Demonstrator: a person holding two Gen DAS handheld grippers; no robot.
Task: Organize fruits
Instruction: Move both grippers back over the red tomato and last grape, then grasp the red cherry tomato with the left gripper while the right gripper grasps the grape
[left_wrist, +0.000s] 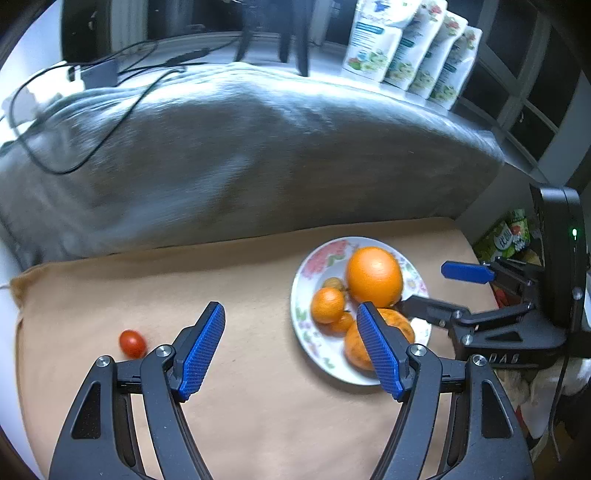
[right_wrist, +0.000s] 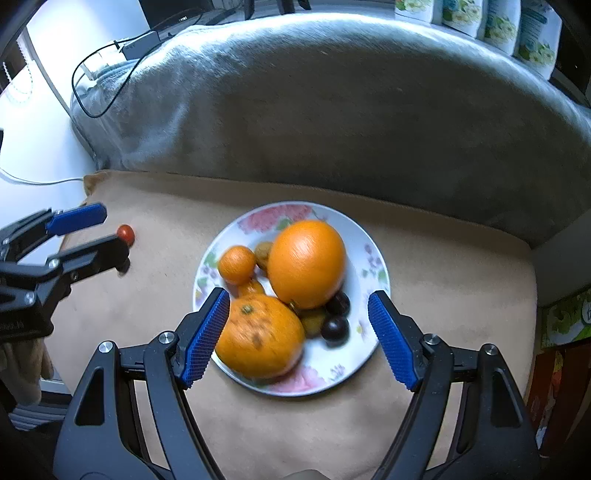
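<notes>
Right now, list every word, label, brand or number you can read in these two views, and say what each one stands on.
"DAS": raised letters, only faintly legible, on the body of the right gripper in the left wrist view.
White pouches in a row behind the grey cushion: printed labels, too blurred to read.
Green package at the right edge: large characters, not legible.
Embossed text on the left gripper body in the right wrist view: too small to read.

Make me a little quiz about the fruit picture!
1. True or false: the small red tomato lies on the flowered plate.
2. Which fruit on the plate is biggest: A) the smooth orange, B) the small tangerine, C) a dark round fruit?
3. Are the left gripper and right gripper open or shut?

Key: 1 false, it lies on the tan cloth. 2 A. 3 open.
</notes>
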